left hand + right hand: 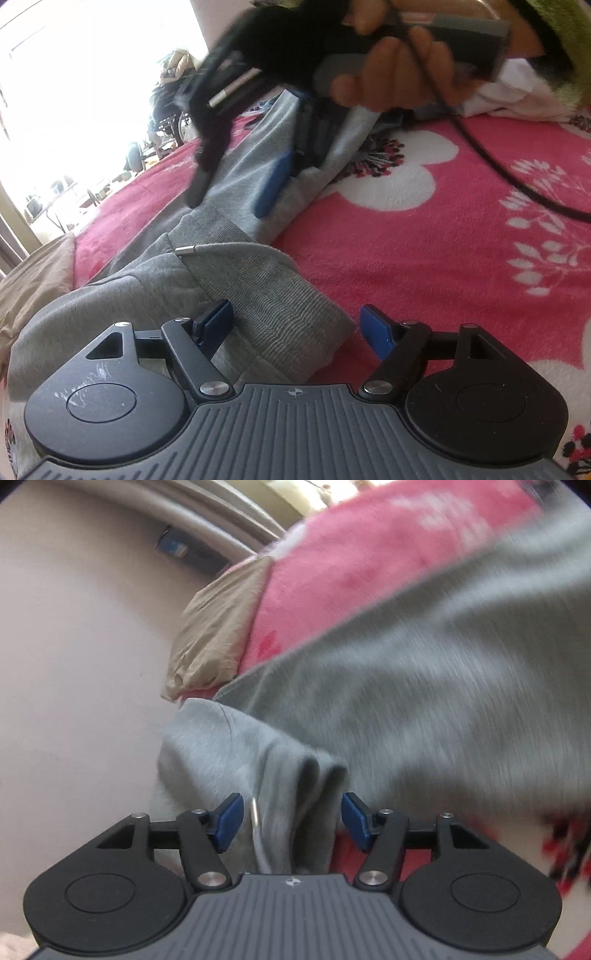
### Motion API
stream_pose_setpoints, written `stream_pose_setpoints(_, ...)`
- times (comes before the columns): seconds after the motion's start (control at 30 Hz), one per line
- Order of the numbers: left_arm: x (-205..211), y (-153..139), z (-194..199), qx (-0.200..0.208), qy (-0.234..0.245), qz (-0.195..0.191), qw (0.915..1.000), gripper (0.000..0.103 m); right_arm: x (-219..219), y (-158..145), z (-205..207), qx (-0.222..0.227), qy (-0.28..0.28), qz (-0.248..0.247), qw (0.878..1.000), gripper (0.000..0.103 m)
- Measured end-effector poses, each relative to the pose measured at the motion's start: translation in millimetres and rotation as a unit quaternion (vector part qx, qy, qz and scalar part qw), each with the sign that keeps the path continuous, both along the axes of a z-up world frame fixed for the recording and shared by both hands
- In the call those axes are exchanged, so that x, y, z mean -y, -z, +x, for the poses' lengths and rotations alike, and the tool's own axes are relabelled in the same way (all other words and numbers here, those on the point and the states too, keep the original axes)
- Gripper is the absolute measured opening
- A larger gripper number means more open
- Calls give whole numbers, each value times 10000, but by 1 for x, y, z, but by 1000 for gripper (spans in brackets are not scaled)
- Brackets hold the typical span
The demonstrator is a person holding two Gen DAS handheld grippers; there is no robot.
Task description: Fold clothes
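A grey sweatshirt (236, 192) with a ribbed hem and a drawstring (221, 248) lies on a pink flowered blanket (424, 240). My left gripper (297, 326) is open, its blue pads either side of the ribbed hem (280, 310), which lies between them. In the left wrist view my right gripper (236, 192), held by a hand, hovers blurred over the sweatshirt further off. In the right wrist view my right gripper (291, 818) is open with a bunched fold of grey cloth (295, 782) and a cord tip between its pads.
A beige cloth (218, 627) lies at the blanket's edge by a pale wall (74, 683). A black cable (491, 155) trails over the blanket. White cloth (513, 92) lies at the far right. A bright window and clutter are at the left.
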State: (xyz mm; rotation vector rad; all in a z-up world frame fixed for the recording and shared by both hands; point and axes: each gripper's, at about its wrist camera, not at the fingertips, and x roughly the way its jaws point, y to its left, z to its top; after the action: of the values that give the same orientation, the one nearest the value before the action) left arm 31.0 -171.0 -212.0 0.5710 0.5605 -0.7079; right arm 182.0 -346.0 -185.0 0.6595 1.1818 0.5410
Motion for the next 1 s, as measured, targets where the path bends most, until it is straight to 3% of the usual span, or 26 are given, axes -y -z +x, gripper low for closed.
stream_pose_setpoints(0.17, -2, 1, -2, 18, -18, -25, 10000, 76, 6, 38, -9, -772, 50, 251, 9967, 65)
stream_pose_setpoints(0.23, -3, 1, -3, 21, -27, -44, 10000, 76, 3, 49, -10, -903, 47, 482, 9947, 70)
stream_pose_setpoints(0.3, -4, 2, -4, 23, -37, -62, 10000, 76, 0, 52, -9, -875, 63, 735, 9934, 85)
stream_pose_setpoints(0.33, -5, 2, -4, 24, -41, -72, 10000, 76, -2, 54, -8, -867, 56, 847, 9926, 87)
stream_pose_setpoints(0.67, -7, 1, -6, -20, -136, -214, 9997, 77, -40, 59, -3, -682, -340, 936, 9927, 85)
stream_pose_setpoints(0.73, -7, 1, -6, -19, -144, -217, 9997, 77, -50, 58, -2, -575, -466, 840, 9937, 81)
stream_pose_setpoints(0.87, -7, 0, -8, 20, -215, -257, 9994, 77, -60, 61, -3, -549, -495, 730, 9946, 60)
stream_pose_setpoints(0.9, -7, 0, -9, 30, -233, -268, 9994, 77, -62, 61, -4, -545, -514, 627, 9952, 46)
stream_pose_setpoints(1.0, -7, -3, -13, 107, -322, -299, 9990, 77, -67, 57, -4, -558, -508, 442, 9962, 28)
